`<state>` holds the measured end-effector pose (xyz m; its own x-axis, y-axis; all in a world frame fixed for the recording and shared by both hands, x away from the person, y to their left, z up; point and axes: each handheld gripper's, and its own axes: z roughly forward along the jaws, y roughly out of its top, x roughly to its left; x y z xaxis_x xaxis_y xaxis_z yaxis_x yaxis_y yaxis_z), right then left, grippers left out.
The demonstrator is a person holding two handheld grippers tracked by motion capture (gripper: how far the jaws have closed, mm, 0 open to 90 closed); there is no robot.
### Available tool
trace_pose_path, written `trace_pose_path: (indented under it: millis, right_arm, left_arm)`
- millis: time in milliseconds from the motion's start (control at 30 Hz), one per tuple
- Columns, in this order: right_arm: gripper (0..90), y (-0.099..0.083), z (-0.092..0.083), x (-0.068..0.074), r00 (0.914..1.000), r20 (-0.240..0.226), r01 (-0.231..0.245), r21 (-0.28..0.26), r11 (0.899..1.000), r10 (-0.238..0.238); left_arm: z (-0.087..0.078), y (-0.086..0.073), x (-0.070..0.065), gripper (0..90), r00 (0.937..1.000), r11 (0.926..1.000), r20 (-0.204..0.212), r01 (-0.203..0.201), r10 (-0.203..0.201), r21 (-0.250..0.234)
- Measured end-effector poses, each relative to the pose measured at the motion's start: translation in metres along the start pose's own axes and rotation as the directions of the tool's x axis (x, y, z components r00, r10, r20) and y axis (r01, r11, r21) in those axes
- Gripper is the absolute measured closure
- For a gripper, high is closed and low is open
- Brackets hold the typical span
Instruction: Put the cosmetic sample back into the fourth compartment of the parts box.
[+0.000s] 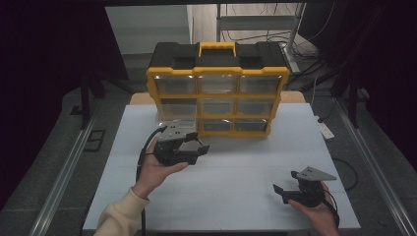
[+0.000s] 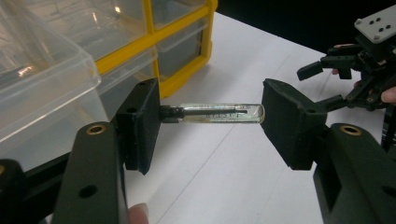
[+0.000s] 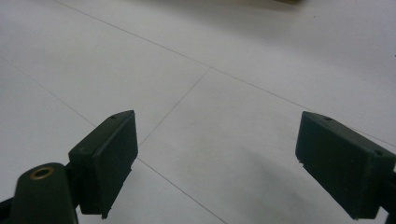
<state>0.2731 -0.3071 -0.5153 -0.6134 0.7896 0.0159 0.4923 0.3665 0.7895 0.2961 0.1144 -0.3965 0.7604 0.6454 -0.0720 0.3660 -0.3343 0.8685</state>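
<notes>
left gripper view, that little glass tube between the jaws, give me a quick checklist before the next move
1. Glass vial spans the left gripper jaws, end to end: ok.
2. Grip firm: cannot tell; the jaws stand wide apart and the contact at the rounded end is unclear.
3. Pulled-out clear drawer of the yellow organizer sits close beside the left jaw: not ok, collision risk.
4. Right gripper open, carrying nothing, free to assist: ok.
5. White table under the vial bare: ok.
6. Vial contents: cannot tell beyond a thin dark rod inside.
</notes>
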Motion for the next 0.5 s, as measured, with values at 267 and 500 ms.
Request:
trace_pose_path:
  millis: [267, 500]
  right_arm:
    - [13.6, 0.0, 0.0, 0.0, 1.0, 0.0, -0.001, 0.0, 1.0, 0.001]
    - [13.6, 0.0, 0.0, 0.0, 1.0, 0.002, -0.002, 0.0, 1.0, 0.002]
  left_arm:
    - [-0.005, 0.002, 0.007, 39.9, 0.9999, 0.9998, -0.013, 0.003, -0.004, -0.021]
    - [-0.011, 0.007, 0.014, 39.9, 0.9998, 0.9986, -0.009, 0.015, -0.015, -0.051]
